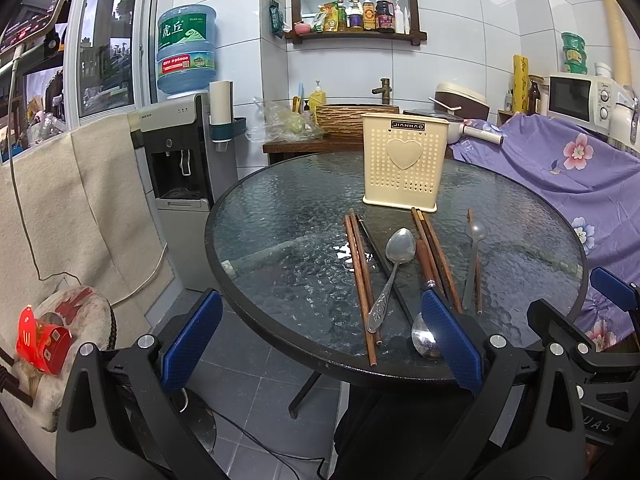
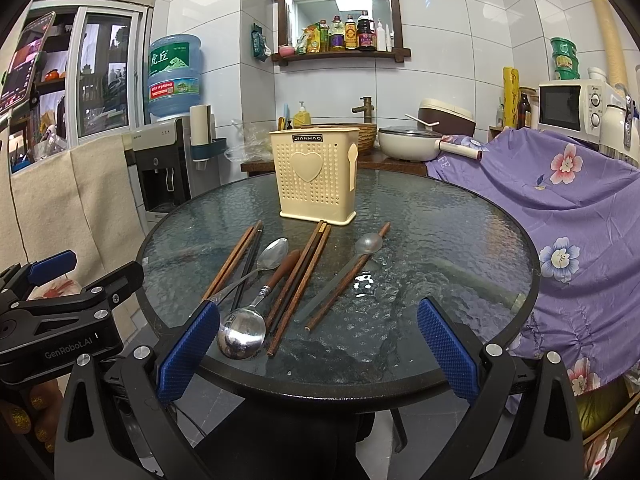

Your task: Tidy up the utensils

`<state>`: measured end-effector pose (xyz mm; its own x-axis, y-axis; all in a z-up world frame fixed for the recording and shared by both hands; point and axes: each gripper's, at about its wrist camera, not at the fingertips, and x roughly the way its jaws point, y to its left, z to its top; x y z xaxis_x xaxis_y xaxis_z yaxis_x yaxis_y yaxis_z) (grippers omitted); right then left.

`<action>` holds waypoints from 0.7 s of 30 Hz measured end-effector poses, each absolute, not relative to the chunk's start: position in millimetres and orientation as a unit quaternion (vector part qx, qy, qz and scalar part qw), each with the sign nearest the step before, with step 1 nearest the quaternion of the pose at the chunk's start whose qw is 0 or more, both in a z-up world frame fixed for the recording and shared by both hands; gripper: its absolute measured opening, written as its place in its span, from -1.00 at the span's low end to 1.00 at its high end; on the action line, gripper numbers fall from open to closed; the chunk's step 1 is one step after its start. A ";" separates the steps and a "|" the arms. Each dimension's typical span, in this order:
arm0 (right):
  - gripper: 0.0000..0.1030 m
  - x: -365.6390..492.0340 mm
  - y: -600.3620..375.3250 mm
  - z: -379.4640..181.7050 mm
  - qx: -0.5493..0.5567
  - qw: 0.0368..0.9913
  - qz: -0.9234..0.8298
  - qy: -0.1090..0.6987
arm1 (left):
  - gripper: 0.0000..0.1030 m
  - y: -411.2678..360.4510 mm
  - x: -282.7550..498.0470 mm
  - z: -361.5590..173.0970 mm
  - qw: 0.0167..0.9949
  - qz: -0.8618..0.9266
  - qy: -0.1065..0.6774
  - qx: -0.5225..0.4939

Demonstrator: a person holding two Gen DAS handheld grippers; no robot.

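Right wrist: round glass table [image 2: 440, 216], tiled kitchen.

— What's laid out on the table [image 2: 460, 232]?

— A cream perforated holder [image 2: 316, 176] with a heart on its face stands upright at the back. In front lie brown chopsticks [image 2: 232, 260] in loose pairs, a steel spoon [image 2: 272, 254], a wooden-handled ladle [image 2: 244, 334] with its bowl nearest, and a translucent grey spoon [image 2: 366, 245].

— Any in the holder?

— None visible inside.
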<state>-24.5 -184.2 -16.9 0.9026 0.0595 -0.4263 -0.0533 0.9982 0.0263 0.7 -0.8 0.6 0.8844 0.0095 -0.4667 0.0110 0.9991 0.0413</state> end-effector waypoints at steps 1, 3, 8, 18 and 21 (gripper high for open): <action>0.88 -24.4 -184.2 -17.0 0.007 0.975 0.029 0.219 | 0.91 -0.6 0.8 0.7 0.970 -0.001 0.240 0.021; 0.88 -24.4 -184.2 -17.1 0.007 0.975 0.029 0.219 | 0.91 -0.7 0.7 0.6 0.970 -0.001 0.240 0.020; 0.88 -24.3 -183.8 -17.4 0.007 0.975 0.029 0.219 | 0.91 -0.6 0.5 0.6 0.970 -0.001 0.240 0.021; 0.88 -23.1 -183.5 -17.5 0.007 0.975 0.029 0.219 | 0.91 -0.5 0.4 -0.1 0.971 -0.001 0.240 0.021; 0.88 -22.2 -183.3 -17.8 0.007 0.975 0.029 0.220 | 0.91 0.0 1.2 -1.0 0.970 -0.001 0.242 0.022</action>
